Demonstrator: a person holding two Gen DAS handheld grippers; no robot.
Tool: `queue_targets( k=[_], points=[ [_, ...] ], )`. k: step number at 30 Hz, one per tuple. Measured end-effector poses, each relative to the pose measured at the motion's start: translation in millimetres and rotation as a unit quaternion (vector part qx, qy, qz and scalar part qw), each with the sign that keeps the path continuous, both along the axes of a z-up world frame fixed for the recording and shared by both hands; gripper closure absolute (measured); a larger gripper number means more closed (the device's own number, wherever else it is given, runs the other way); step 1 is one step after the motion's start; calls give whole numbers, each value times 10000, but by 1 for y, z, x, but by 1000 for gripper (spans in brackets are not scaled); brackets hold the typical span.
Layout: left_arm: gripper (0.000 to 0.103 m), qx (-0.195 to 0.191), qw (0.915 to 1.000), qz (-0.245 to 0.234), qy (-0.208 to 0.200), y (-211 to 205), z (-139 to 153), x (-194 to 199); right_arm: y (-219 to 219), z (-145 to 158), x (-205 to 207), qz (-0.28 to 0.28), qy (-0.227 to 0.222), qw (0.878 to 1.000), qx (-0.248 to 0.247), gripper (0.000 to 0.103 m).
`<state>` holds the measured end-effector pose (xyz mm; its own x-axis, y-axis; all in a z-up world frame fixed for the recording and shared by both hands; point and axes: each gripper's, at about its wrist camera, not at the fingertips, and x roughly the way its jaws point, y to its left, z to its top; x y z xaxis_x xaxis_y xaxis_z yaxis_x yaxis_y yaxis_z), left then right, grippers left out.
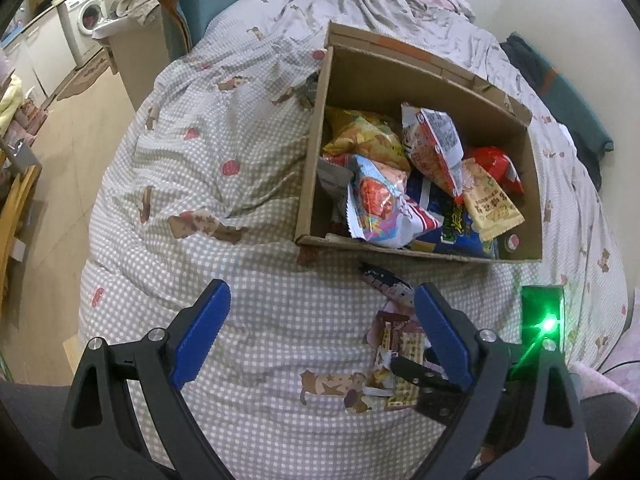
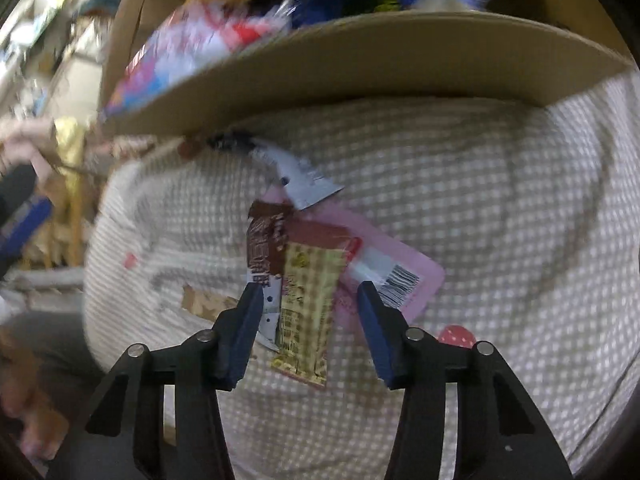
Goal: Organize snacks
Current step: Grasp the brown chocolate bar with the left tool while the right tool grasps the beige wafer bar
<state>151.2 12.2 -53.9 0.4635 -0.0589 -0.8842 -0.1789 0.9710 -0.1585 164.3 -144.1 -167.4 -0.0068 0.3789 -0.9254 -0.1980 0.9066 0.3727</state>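
Note:
A cardboard box [image 1: 310, 176] holding several snack bags [image 1: 384, 196] sits on the checked bedspread [image 1: 200, 184]; its near wall shows in the right wrist view [image 2: 360, 64]. A small pile of flat snack packets [image 1: 394, 344] lies on the bed in front of the box. My left gripper [image 1: 322, 304] is open and empty, above the bed left of the pile. My right gripper [image 2: 310, 294] is open, its jaws on either side of a yellow-green packet [image 2: 308, 304] that lies with a brown packet [image 2: 264, 244] on a pink packet [image 2: 400, 264]. The right gripper also shows in the left wrist view [image 1: 424, 380].
The bed's left edge drops to a wooden floor [image 1: 60, 184]. A washing machine [image 1: 86, 14] stands far back left. A green glowing device [image 1: 542, 316] sits at the right. A dark green cloth [image 1: 560, 96] lies right of the box.

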Motion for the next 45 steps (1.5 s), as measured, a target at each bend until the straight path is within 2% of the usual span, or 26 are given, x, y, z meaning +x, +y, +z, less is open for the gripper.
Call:
queue_targets(
  k=[2,5,9,10,14,18,21,23,27,28,29,31,35,38,39,42,45],
  points=[
    [12,40,10000,-55,43,-3,-2,0,4,1,-3,153,-171,9993,-282,68],
    [12,63,9998,-137,132,-9,-7,1,-2,3,-7,141,-253,9992,-288,72],
    [12,116,9990,-306,291,-21,-19,1,-21,14,-13,-42,-297,9995,-55,79],
    [12,112,9987,-361,339,-24,-23,2,-27,17,-14,-126,-304,9995,18,91],
    [12,78,9952,-670,706,-44,-48,4,-54,34,-16,-406,-434,9980,215,91],
    [13,264,9927,-839,823,-61,-63,5,-67,30,-19,-532,-384,9976,220,91],
    [25,360,9882,-1127,975,-75,-79,7,-75,28,-22,-591,-405,9974,83,91],
    [42,353,9843,-1264,1178,-81,-92,7,-87,37,-19,-702,-436,9965,120,91],
    [63,383,9795,-1366,1433,-86,-111,6,-92,36,-19,-773,-380,9961,177,91],
    [80,439,9787,-1376,1461,-87,-112,6,-91,35,-20,-756,-359,9963,187,91],
    [89,445,9785,-1372,1472,-87,-113,6,-89,34,-21,-738,-344,9965,205,91],
    [89,332,9804,-1278,1464,-81,-109,6,-86,32,-21,-747,-322,9963,292,91],
    [89,363,9849,-1093,1292,-65,-95,5,-83,28,-18,-883,-203,9946,512,86],
    [89,348,9886,-868,1178,-53,-84,3,-77,27,-17,-884,-216,9948,450,84],
    [89,323,9899,-786,1136,-49,-79,3,-75,26,-16,-871,-198,9950,440,78],
    [89,391,9917,-688,1018,-44,-70,0,-60,19,-14,-805,-100,9959,404,47],
    [89,365,9930,-589,961,-43,-62,-8,-44,17,-16,-516,-169,9984,175,46]
  ],
)
